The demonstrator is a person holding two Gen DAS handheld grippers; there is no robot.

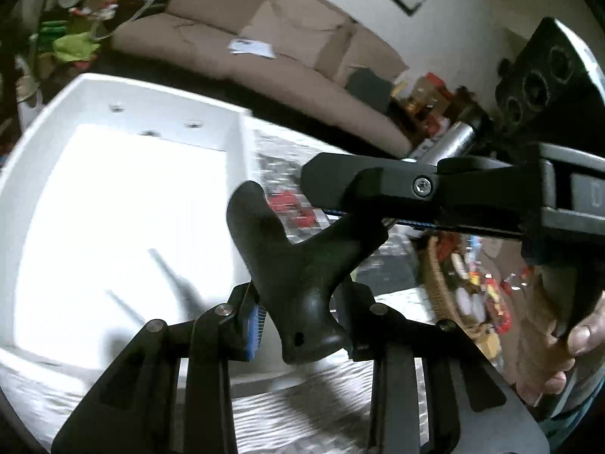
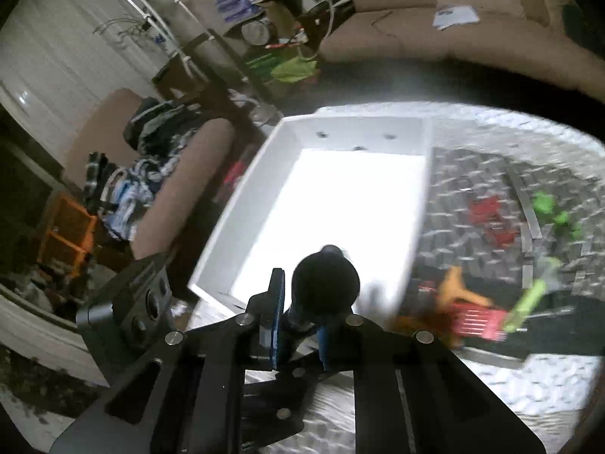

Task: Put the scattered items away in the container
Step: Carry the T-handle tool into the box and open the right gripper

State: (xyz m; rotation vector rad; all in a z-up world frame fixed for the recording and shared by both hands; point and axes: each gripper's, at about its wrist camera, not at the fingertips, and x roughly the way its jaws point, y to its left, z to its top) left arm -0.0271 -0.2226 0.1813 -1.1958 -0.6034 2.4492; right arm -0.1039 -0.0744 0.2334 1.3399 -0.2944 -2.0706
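A black T-shaped handle piece is held by both grippers above the near edge of a white rectangular container. My left gripper is shut on its lower stem. My right gripper is shut on its other arm, which shows end-on as a black round knob. The right gripper's body crosses the left wrist view from the right. The container looks bare inside. Scattered items lie to its right on a patterned cloth: red pieces, green pieces, an orange piece.
The table carries a white textured cloth. A brown sofa stands behind, a chair piled with clothes to the left, and a wicker basket of small things at the right.
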